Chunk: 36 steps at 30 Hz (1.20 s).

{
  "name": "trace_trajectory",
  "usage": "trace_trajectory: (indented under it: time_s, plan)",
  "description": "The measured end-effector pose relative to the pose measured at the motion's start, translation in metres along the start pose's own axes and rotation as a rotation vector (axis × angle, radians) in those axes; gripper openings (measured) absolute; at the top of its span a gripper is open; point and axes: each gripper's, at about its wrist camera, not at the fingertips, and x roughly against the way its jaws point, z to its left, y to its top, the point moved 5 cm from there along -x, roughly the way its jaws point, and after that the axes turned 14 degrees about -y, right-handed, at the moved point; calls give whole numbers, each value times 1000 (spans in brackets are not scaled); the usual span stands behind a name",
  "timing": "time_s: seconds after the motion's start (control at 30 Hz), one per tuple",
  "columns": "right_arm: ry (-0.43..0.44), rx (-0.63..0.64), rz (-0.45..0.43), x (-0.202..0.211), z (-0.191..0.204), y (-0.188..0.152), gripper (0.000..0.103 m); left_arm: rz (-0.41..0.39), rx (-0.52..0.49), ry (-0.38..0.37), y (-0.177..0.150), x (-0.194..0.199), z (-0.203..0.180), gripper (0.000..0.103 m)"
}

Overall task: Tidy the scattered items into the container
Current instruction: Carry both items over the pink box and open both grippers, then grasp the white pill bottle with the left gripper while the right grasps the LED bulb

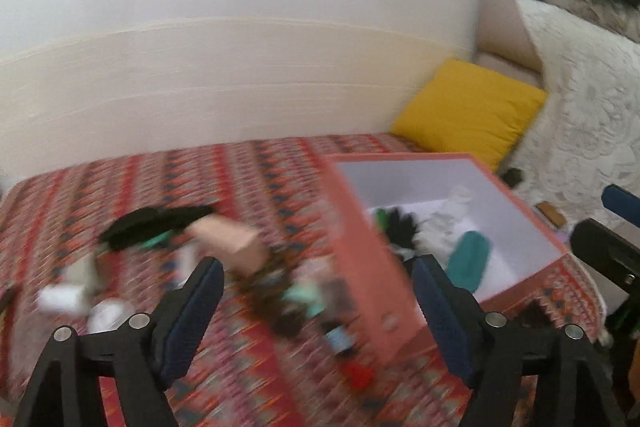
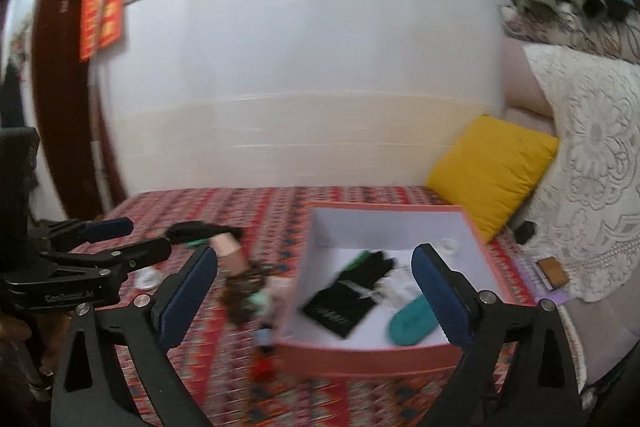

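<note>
A pink box (image 2: 360,355) with a white inside stands open on the red patterned bedspread (image 2: 224,207). It holds a teal item (image 2: 412,319), a black glove (image 2: 372,267), a black pouch (image 2: 336,311) and white bits. My right gripper (image 2: 316,253) hangs open over its near left corner, with nothing held. Left of the box (image 1: 372,239) lie scattered things: a black cloth (image 1: 152,223), a beige block (image 1: 236,239), a brown tangle (image 1: 276,291), white pieces (image 1: 68,291) and a red bit (image 1: 360,375). My left gripper (image 1: 318,265) is open above them, blurred, gripping nothing.
A yellow cushion (image 2: 492,171) leans at the far right corner against a lace-covered sofa arm (image 2: 592,187). A white wall (image 2: 300,67) backs the bed. A small brown object (image 2: 554,271) lies right of the box. The left gripper (image 2: 136,237) shows at the right view's left side.
</note>
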Motion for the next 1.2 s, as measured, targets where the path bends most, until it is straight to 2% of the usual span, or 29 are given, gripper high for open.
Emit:
trace_trajectory:
  time_s: [0.13,0.27,0.33,0.43,0.57,0.77,0.93,1.1,1.2]
  plan:
    - [88,33,47,11,64,-18,100,4,80,135,-38,36,66,85]
    - [142,39,117,-1,125,-39,100,46,216,211,-81,40,138,85]
    - [159,44,171,-21,153,-51,100,65,288,260,-100,35,178,85]
    - [181,46,244,-63,188,-66,100,68,343,312,-108,24,219,85]
    - [174,56,330,-124,230,-83,100,107,386,320,-104,-13,263,85]
    - [137,94,449,-218,265,-101,100,183,372,331,-88,-78,307,85]
    - [122,136,493,-277,281,-114,100,288,341,352,-95,-116,345,86]
    - [115,124,525,-326,293,-120,100,287,285,383,-92,-130,355,88]
    - [114,108,539,-348,302,-120,99,308,276,363,-95,-142,356,88]
